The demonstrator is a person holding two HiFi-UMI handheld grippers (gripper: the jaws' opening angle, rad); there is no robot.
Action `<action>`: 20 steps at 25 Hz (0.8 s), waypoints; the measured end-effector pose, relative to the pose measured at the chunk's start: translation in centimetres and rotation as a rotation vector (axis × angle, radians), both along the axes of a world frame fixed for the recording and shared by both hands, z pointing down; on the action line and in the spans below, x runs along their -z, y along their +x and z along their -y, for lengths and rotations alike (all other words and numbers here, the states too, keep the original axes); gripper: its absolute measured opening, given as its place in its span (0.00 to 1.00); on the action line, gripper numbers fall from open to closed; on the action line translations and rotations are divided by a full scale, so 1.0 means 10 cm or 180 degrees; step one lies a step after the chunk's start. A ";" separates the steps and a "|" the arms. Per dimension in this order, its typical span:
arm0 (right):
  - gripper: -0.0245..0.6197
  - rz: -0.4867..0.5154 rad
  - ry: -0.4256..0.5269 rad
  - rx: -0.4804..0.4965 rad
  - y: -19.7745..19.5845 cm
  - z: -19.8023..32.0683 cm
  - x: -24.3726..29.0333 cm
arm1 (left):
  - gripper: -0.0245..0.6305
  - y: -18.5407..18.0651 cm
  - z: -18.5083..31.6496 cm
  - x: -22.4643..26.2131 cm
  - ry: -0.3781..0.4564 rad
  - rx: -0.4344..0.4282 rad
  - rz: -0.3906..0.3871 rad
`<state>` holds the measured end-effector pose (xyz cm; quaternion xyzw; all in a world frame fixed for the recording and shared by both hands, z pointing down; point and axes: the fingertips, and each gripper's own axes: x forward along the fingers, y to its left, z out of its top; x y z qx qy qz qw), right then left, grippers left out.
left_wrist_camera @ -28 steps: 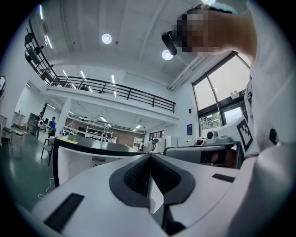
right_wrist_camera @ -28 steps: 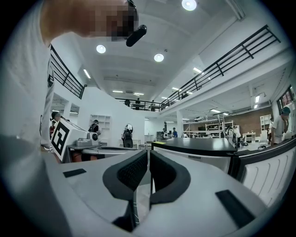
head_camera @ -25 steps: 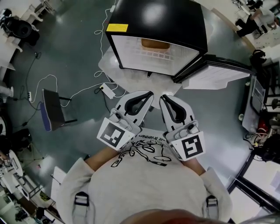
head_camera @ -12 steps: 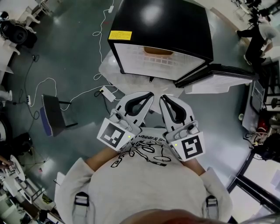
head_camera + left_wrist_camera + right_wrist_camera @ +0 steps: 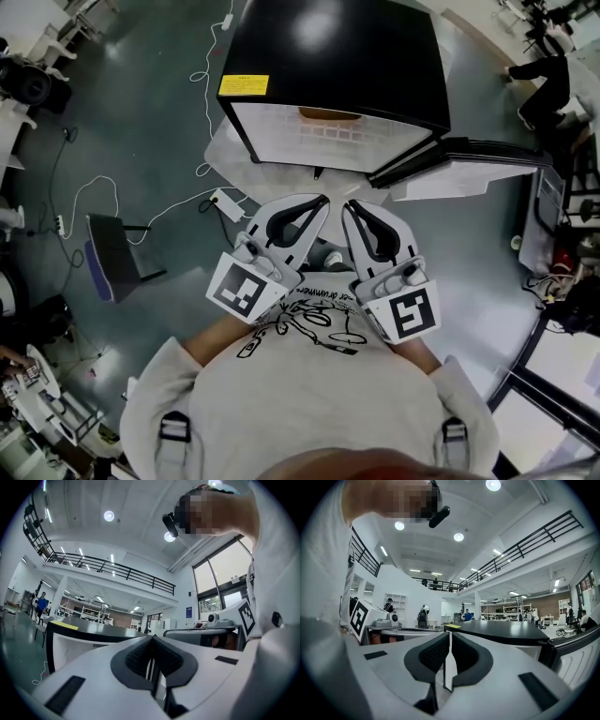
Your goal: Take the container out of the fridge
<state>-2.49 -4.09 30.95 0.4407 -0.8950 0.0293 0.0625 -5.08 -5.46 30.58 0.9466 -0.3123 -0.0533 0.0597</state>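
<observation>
Grey floor (image 5: 159, 122), open black fridge (image 5: 328, 52), orange container (image 5: 328, 114) inside; left tongs (image 5: 322, 200), right tongs (image 5: 347, 206) closed, empty.

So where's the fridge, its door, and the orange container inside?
fridge (image 5: 328, 47), head view, on its black top.
door (image 5: 459, 176), head view, on its white inner side.
container (image 5: 328, 114), head view, on the orange edge that shows.
</observation>
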 end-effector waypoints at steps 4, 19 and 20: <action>0.10 0.0014 0.0004 -0.0017 0.08 0.02 -0.01 | 0.06 0.07 0.04 -0.02 -0.0022 0.0001 0.0017; 0.10 -0.0128 -0.0046 -0.0075 0.28 0.36 -0.21 | 0.09 0.13 0.34 -0.24 -0.0078 0.0062 0.0167; 0.10 -0.0121 -0.0041 -0.0092 0.29 0.39 -0.22 | 0.11 0.12 0.38 -0.26 -0.0094 0.0067 0.0182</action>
